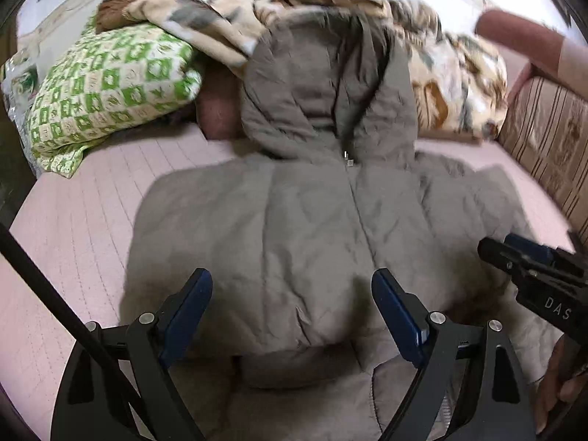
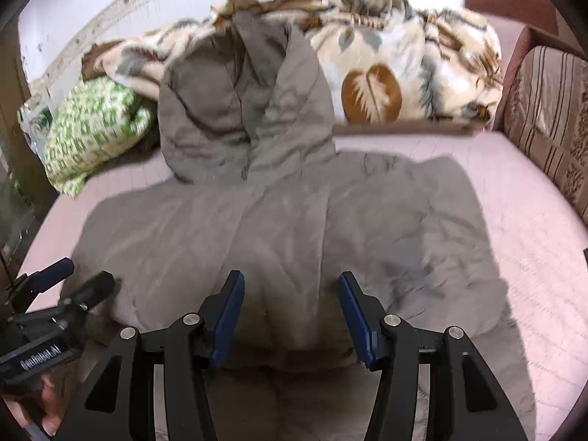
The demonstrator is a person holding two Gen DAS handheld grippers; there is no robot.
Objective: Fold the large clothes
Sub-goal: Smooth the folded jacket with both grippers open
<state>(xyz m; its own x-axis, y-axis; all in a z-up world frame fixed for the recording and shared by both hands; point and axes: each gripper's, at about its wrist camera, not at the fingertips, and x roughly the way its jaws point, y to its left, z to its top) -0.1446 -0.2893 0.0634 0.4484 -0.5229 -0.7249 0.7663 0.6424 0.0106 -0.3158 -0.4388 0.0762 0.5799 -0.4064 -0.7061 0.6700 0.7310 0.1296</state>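
Jacket: grey hooded puffer jacket (image 1: 294, 228) spread flat for folding, hood resting against patterned blanket (image 2: 404, 73).
Left gripper (image 1: 292, 316): wide, empty, above the jacket's hem.
Right gripper (image 2: 290, 312): parted, empty, likewise.

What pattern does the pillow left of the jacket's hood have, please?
Green-and-cream checked pillow; clearest in the left wrist view.

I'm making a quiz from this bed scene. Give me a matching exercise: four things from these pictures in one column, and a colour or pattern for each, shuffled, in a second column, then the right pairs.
Things:
1. hooded jacket
2. pillow
3. blanket
4. bed sheet

Colours:
A. pale pink
B. cream with brown leaf prints
C. grey-brown
D. green and white checks

Pairs: 1-C, 2-D, 3-B, 4-A
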